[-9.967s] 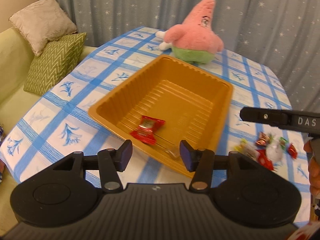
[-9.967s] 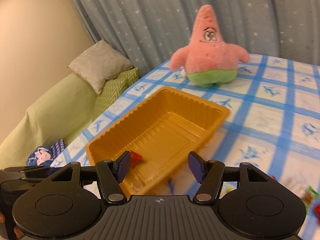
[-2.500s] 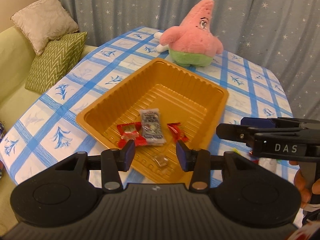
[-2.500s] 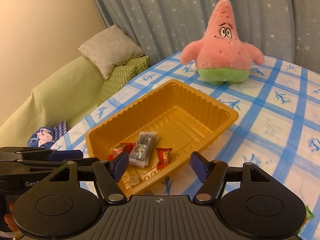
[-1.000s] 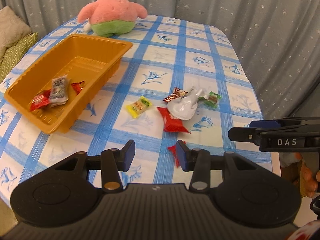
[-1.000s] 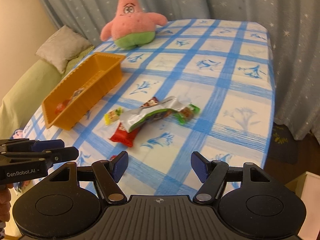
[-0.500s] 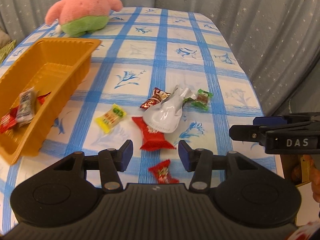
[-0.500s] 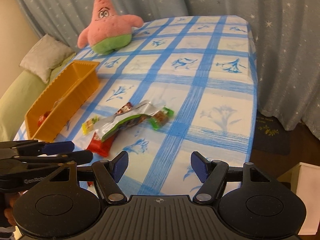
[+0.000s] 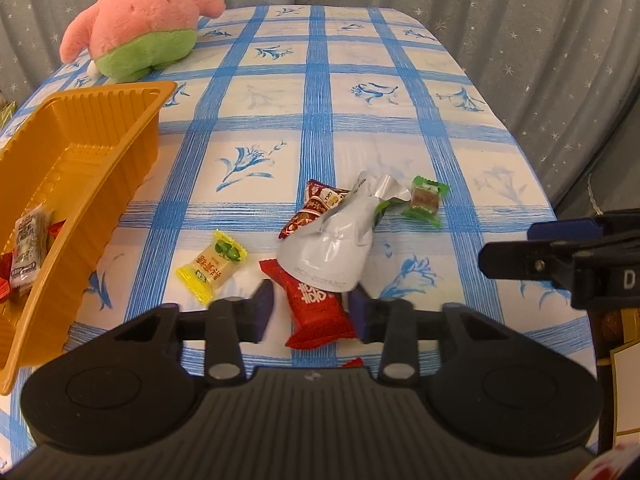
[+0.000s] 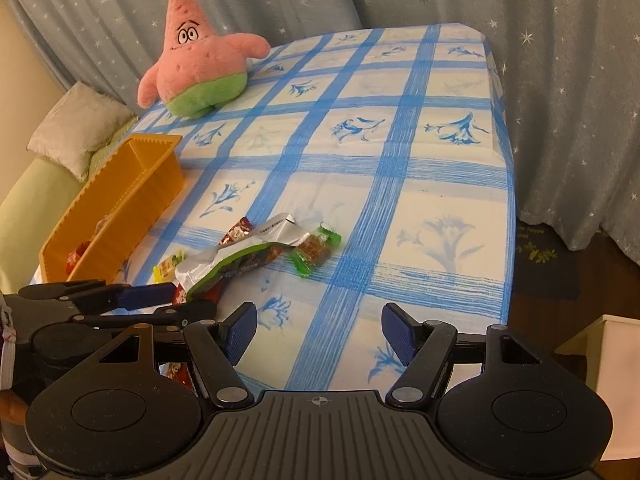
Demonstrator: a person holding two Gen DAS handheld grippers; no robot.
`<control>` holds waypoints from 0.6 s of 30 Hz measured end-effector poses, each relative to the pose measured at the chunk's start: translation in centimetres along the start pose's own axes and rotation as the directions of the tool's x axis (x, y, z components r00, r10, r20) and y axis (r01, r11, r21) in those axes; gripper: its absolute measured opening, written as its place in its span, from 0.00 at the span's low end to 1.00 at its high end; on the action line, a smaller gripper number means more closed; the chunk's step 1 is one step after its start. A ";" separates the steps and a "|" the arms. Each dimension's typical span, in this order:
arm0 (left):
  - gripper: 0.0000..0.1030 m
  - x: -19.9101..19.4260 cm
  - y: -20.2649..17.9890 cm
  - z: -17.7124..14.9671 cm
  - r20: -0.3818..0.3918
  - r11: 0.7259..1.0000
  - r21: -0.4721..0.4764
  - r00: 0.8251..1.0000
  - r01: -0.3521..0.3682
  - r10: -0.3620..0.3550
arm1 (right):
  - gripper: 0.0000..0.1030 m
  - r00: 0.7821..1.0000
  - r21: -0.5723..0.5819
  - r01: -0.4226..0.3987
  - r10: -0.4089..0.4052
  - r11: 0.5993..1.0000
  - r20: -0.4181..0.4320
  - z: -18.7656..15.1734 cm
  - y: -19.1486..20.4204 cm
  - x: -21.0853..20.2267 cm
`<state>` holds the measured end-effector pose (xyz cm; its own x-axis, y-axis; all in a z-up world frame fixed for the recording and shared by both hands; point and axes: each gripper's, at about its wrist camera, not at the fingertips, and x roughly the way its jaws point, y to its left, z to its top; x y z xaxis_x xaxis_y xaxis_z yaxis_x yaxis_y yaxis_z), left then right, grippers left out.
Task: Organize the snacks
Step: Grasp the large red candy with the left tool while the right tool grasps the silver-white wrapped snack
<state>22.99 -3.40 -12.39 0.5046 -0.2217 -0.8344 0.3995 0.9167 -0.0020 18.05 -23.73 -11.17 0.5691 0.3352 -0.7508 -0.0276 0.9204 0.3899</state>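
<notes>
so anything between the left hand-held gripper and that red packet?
No. The left hand-held gripper, jaws just closing, already straddles the red packet. But the silver pouch overlaps the packet's far end.

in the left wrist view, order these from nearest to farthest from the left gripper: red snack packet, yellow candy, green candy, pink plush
1. red snack packet: between the jaws of the left gripper, which have just been closing.
2. yellow candy: just ahead, to the left.
3. green candy: farther out, to the right.
4. pink plush: at the far left end of the table.
</notes>
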 end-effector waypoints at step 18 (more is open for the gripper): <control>0.19 -3.2 5.1 -2.2 0.014 0.996 -0.073 0.999 -0.049 0.050 | 0.63 0.991 0.049 -0.120 0.122 0.992 -0.052 1.6 3.7 4.9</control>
<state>21.70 2.74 -10.98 0.5344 -0.1799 -0.8259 0.3171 0.9484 -0.0014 22.01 -19.03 -12.55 0.5183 0.4551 -0.7240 -0.0557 0.8628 0.5025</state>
